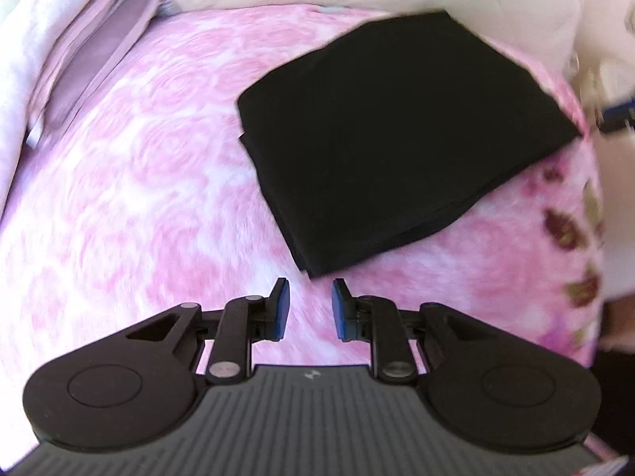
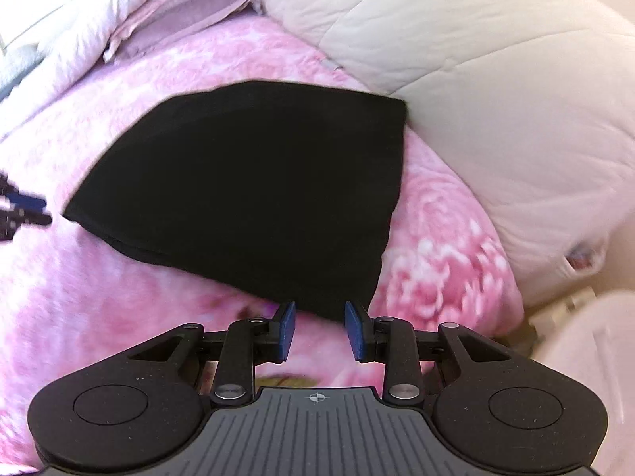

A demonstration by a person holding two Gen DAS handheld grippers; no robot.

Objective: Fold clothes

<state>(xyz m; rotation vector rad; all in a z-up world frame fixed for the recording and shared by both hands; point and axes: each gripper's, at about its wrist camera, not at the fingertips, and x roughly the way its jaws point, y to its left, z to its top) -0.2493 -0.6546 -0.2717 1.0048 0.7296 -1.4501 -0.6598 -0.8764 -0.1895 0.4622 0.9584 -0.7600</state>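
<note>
1. At the far left of both views, a stack of pale pink and mauve folded bedding (image 1: 79, 51) lies along the edge of the pink floral blanket (image 1: 139, 178) that covers the bed. It takes no part in the fold.

2. The left gripper (image 1: 308, 309) hovers over bare blanket with its blue pads parted to a moderate gap and nothing between them. It sits just short of the nearest corner of the black garment (image 1: 397, 139).

3. The garment lies flat on the blanket as a compact, roughly rectangular packet. Stacked layers show along its near edge, so it looks already folded at least once. In the right wrist view its far corner reaches the cream quilted duvet (image 2: 476, 79); whether the two touch cannot be told.

4. The right gripper (image 2: 320, 331) is likewise open at a moderate gap and empty, its tips just at the garment's near corner without closing on it.

5. Judged from this, the step in hand is a pause between folds, or the finish: both tools are free and the cloth is at rest.

6. If another fold is wanted, each gripper would need to pinch all layers at a near corner together, then carry the edge across evenly. Otherwise, the packet only needs setting aside. Motion blur hides finer detail.
</note>
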